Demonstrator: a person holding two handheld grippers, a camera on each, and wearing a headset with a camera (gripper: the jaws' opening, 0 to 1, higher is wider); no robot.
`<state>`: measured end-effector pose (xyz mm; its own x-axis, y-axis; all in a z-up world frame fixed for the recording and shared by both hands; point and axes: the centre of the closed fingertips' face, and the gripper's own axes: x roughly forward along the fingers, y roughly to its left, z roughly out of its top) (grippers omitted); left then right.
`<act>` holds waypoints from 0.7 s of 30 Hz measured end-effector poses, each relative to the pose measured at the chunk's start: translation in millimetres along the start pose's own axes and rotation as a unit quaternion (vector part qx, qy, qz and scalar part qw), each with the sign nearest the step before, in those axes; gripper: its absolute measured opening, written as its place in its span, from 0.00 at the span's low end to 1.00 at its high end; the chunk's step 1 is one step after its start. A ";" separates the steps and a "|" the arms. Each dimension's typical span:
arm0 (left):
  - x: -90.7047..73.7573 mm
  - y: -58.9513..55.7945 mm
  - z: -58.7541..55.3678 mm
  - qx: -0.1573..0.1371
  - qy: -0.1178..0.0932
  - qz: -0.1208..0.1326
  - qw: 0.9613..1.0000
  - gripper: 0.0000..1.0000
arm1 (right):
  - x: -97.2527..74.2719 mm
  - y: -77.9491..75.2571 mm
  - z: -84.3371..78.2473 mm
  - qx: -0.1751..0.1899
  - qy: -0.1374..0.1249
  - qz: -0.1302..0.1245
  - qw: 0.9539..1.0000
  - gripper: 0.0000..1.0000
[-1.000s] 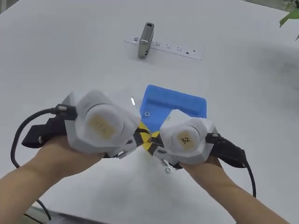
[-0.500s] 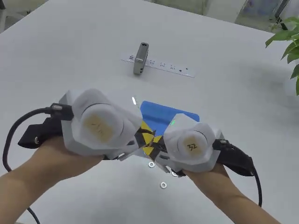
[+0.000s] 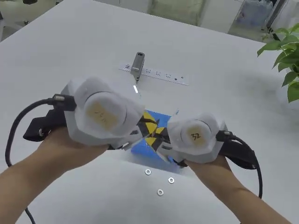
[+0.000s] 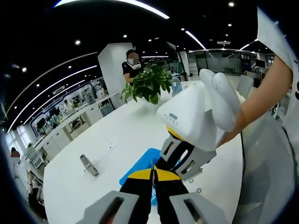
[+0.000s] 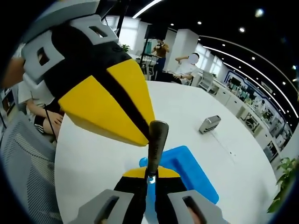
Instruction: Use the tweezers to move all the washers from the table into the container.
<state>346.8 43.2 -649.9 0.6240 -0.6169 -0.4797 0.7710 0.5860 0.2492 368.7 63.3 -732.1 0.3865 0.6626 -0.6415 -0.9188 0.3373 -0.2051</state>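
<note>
Both the left gripper [image 4: 153, 176] and right gripper [image 5: 150, 179] have shifted forward over the blue plastic container [image 3: 141, 149], baring three small metal washers [image 3: 160, 192] on the white table [image 3: 70, 46] behind them. Right gripper clamps slim dark tweezers [image 5: 156, 144] pointing away from the washers; left gripper's jaws, pressed together, meet the tweezers' far end, so the tip likely must swing back

Three washers [image 3: 148, 172] are laid on the counter [image 3: 70, 42] just before the container [image 3: 141, 148]. Behind the container a power strip [image 3: 161, 75] is placed, and a plant [image 3: 285, 56] is seen at the far right.
</note>
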 end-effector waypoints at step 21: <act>1.7 18.3 -46.2 -0.098 0.010 0.052 0.994 0.00 | 46.3 -16.4 -35.7 0.040 0.030 0.009 0.999 0.01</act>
<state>356.0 77.2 -685.1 0.6947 -0.5379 -0.4776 0.6617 0.7382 0.1310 398.8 64.6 -784.8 0.3616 0.6295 -0.6878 -0.9156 0.3790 -0.1344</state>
